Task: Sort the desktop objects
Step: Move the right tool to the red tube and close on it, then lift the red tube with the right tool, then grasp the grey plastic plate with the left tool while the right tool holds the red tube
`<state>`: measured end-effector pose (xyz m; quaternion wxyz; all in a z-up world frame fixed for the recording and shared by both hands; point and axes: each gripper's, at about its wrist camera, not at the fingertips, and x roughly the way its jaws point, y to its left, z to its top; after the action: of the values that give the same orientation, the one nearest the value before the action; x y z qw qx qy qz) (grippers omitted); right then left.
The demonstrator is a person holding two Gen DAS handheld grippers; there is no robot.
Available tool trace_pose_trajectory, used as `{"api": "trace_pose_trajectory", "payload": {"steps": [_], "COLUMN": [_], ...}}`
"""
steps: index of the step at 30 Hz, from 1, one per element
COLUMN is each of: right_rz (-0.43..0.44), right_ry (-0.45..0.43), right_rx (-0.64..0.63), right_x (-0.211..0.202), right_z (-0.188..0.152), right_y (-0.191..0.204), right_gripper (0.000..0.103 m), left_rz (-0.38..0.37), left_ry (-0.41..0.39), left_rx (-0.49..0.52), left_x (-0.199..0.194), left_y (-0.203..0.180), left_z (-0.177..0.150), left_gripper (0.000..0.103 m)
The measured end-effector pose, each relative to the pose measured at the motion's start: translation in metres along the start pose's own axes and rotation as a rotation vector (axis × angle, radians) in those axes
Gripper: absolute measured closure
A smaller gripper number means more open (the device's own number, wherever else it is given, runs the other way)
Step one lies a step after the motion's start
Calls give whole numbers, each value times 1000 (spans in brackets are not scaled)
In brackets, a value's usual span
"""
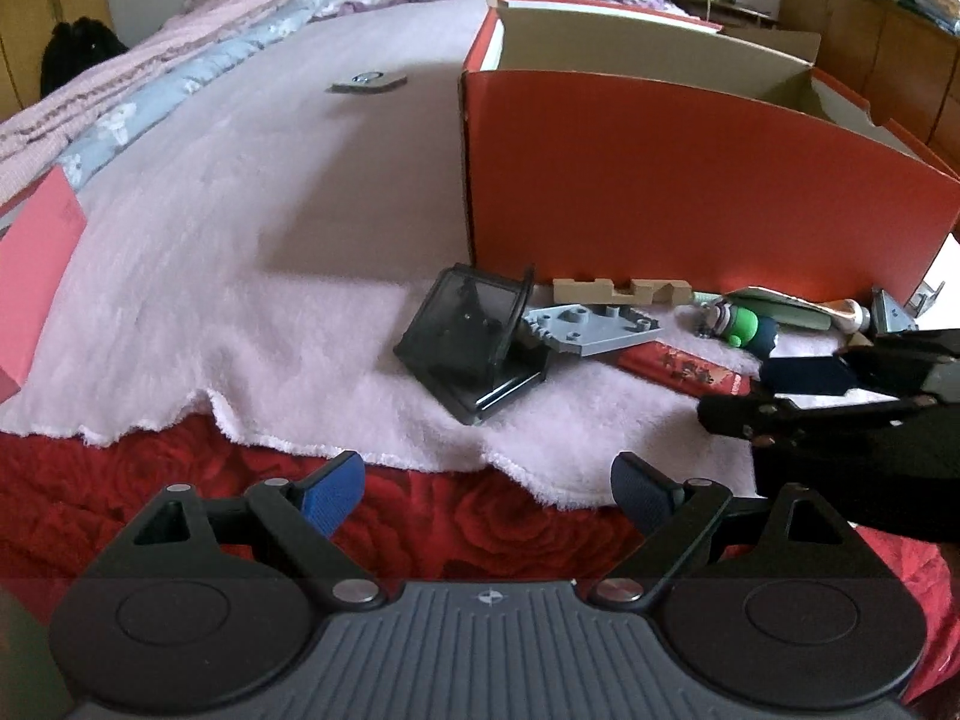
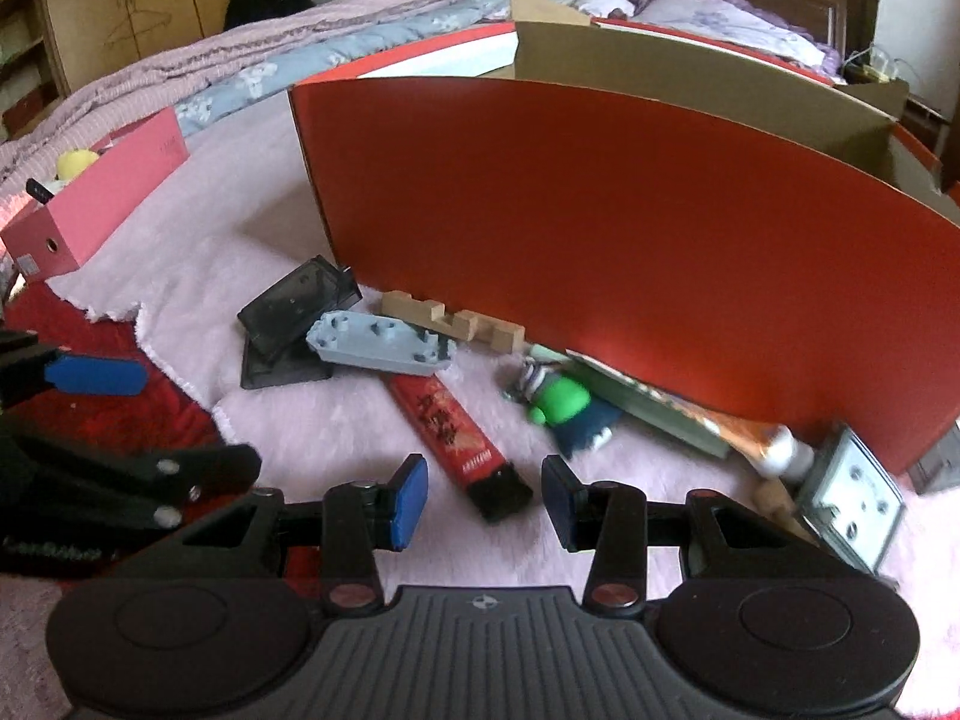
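Both claws hang open and empty over clutter. The right claw (image 2: pixel 485 495) should straddle the red pack (image 2: pixel 447 426) squarely before closing. The left claw (image 1: pixel 487 489) waits wide.

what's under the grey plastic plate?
The grey plastic plate rests on the dark clear case and the red packet's upper end. The rest beneath is hidden.

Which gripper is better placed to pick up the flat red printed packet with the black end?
Right. The right gripper hangs open just short of the red packet, black end nearest. The left gripper is open over the red bedspread, farther away.
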<state>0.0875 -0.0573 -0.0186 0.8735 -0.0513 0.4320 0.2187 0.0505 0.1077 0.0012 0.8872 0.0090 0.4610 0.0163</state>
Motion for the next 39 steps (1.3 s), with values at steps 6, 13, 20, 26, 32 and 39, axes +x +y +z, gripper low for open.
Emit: {"api": "trace_pose_trajectory", "payload": {"steps": [6, 13, 20, 26, 32, 39], "right_rz": [2, -4, -2, -46, -76, -73], "right_ry": [9, -16, -31, -58, -56, -60], "right_rx": [-30, -55, -27, 61, 192, 226], "right_x": [13, 4, -13, -31, -46, -46], "right_z": [5, -3, -12, -23, -38, -47], "right_y": [6, 10, 6, -7, -33, -42], "right_gripper": [63, 78, 82, 82, 82, 83], "left_rz": [3, -1, -10, -40, -25, 4], "left_ry": [13, 8, 7, -52, -132, -117], "left_rx": [-24, -8, 7, 108, 335, 392], "left_x": [3, 1, 0, 0, 16, 47], "left_y": [5, 1, -5, -23, -69, -85], "left_z": [0, -1, -1, 9, 25, 38], "left_gripper": [13, 13, 13, 18, 26, 26]}}
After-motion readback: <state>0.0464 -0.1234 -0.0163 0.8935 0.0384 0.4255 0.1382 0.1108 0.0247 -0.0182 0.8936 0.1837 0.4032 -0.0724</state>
